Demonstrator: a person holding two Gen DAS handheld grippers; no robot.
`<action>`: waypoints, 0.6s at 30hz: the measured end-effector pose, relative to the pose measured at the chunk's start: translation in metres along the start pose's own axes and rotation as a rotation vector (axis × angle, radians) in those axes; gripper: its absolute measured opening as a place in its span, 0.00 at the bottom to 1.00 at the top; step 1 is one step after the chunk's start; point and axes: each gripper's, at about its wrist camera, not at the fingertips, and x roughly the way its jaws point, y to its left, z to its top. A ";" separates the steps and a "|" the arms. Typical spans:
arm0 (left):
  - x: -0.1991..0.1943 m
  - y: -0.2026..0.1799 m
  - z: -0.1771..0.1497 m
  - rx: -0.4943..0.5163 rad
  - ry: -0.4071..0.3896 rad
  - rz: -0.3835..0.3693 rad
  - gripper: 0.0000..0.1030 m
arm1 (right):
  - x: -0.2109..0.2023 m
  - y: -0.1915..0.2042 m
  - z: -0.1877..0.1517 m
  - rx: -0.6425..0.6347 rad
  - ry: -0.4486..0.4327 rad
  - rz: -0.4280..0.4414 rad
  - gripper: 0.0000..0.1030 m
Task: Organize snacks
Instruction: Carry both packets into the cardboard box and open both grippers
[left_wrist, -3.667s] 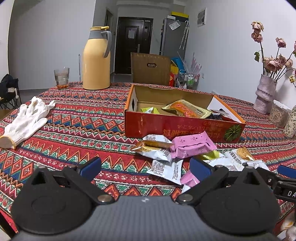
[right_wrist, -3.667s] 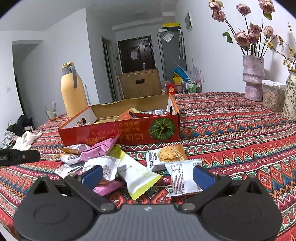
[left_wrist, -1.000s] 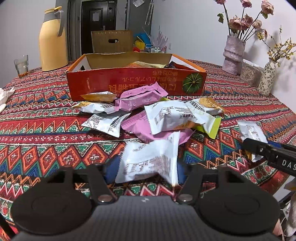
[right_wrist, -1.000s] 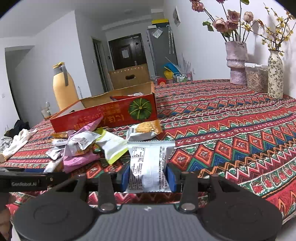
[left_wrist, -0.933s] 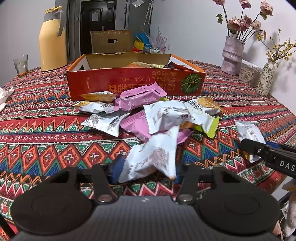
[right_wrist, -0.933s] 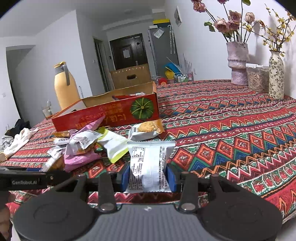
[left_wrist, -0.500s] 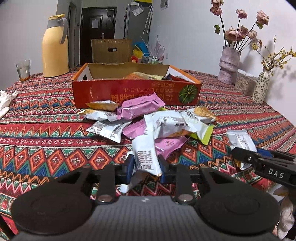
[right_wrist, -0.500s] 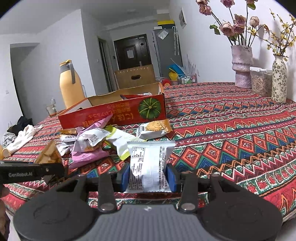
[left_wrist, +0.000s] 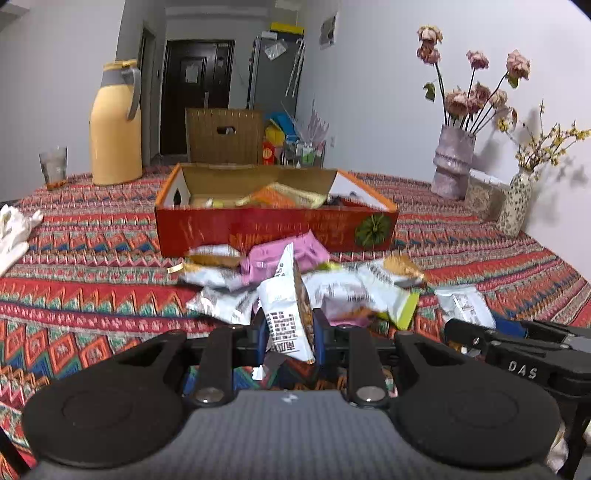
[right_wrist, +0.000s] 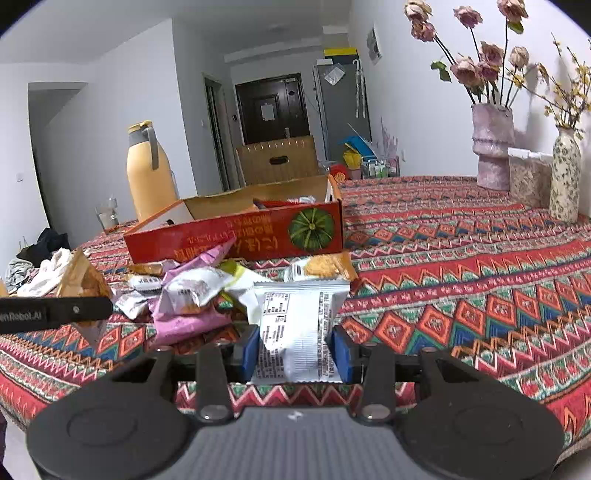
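Observation:
My left gripper (left_wrist: 289, 331) is shut on a white snack packet (left_wrist: 285, 306), squeezed upright and lifted off the cloth. My right gripper (right_wrist: 295, 350) is shut on another white snack packet (right_wrist: 295, 325), held flat between the blue pads. An open red cardboard box (left_wrist: 275, 225) (right_wrist: 236, 236) with snacks inside stands behind a loose pile of pink, white and green packets (left_wrist: 332, 284) (right_wrist: 192, 295). The right gripper's black finger (left_wrist: 517, 354) shows at the lower right of the left wrist view. In the right wrist view the left gripper's finger (right_wrist: 55, 314) crosses the left edge.
A patterned red tablecloth (left_wrist: 92, 277) covers the table. At the back left stand a yellow thermos jug (left_wrist: 116, 125) and a glass (left_wrist: 53, 166). White gloves (left_wrist: 14, 232) lie at the left edge. Two vases with flowers (left_wrist: 454, 166) (right_wrist: 563, 173) stand at the back right.
The left gripper closed on the white packet, crumpling it upright, and lifted it off the cloth. The right gripper kept hold of its packet and barely moved.

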 end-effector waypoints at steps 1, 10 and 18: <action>-0.001 0.000 0.003 0.001 -0.012 0.001 0.23 | 0.001 0.001 0.002 -0.003 -0.005 0.000 0.39; 0.006 0.005 0.037 -0.010 -0.095 0.023 0.23 | 0.013 0.011 0.030 -0.034 -0.064 0.003 0.39; 0.024 0.009 0.072 -0.012 -0.151 0.045 0.23 | 0.035 0.017 0.062 -0.043 -0.109 -0.001 0.39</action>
